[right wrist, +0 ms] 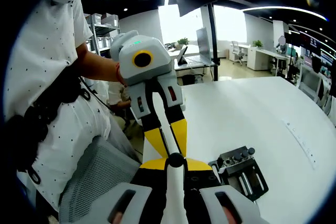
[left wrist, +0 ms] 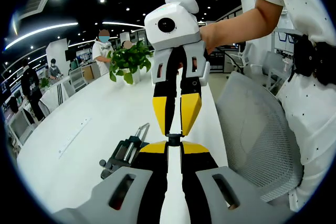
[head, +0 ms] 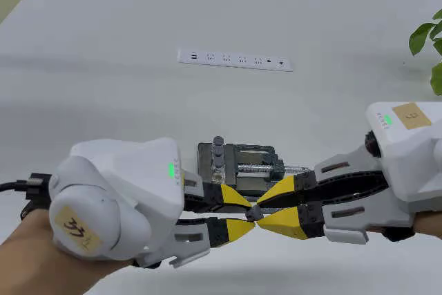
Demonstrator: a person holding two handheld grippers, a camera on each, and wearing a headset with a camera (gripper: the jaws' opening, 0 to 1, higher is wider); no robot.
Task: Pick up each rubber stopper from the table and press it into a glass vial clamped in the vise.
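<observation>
Stopper point(head: 255, 212) is being held in the air near the front edge of the desk point(head: 103, 67), with left tool point(left wrist: 173, 148) and right tool point(right wrist: 175, 167) both clamping it tip to tip. Risk: two competing grips are liable to squeeze it out, sending it rolling off the edge. Vise point(head: 242, 167) with vials point(head: 218, 151) is standing just behind, with nothing blocking the way. Power strip point(head: 235, 59) is lying well beyond.
</observation>
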